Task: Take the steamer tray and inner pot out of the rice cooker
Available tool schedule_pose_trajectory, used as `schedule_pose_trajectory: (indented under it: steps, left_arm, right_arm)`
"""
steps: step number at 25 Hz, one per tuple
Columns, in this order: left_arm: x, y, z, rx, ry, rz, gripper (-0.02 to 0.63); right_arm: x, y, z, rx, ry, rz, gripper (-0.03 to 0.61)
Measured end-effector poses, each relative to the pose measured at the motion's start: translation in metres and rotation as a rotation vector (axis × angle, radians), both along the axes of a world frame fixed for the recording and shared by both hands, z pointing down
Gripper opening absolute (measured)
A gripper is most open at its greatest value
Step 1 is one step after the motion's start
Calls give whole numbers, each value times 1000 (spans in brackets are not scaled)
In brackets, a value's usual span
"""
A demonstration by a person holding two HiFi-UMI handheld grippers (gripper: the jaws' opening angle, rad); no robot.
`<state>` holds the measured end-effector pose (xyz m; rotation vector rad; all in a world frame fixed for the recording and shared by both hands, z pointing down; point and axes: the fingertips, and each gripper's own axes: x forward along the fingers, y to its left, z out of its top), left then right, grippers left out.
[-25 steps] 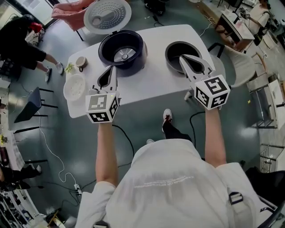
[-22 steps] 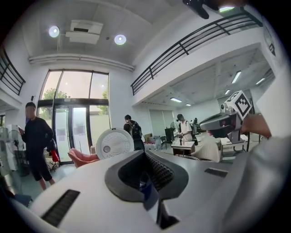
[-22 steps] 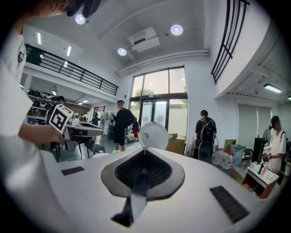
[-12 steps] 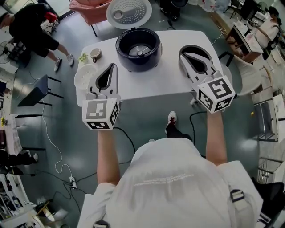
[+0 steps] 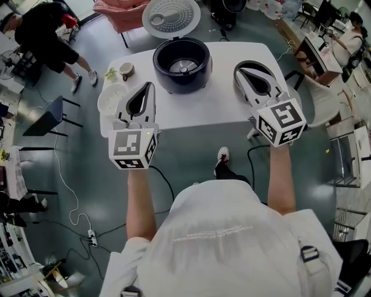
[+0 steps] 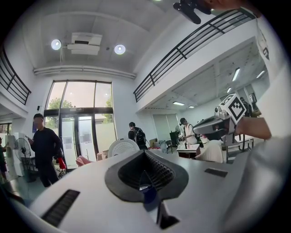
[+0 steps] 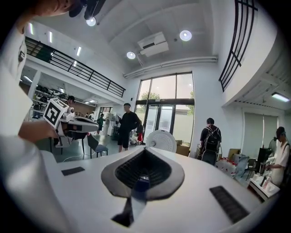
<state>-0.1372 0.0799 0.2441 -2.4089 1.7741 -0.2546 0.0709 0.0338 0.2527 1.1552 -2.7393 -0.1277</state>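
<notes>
Over the white table [image 5: 215, 105], 2 arms stretch forward, left tongs [image 5: 149, 87] and right tongs [image 5: 240, 72] level, closed, empty.

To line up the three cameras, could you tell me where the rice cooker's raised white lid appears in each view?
Head view: the lid sits at the top centre, behind the cooker body.
Left gripper view: just left of centre, above the jaws.
Right gripper view: just right of centre, above the jaws.
Shared landmark: the person in black stands left of it in all three.
</notes>
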Motion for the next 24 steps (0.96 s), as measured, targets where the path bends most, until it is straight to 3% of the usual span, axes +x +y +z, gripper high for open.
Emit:
schedule_pose_trajectory:
  steps: [24]
  left_arm:
    - [10, -15, 21, -57, 37, 19, 15]
  right_arm:
    - [15, -14, 30, -70, 13, 29, 25]
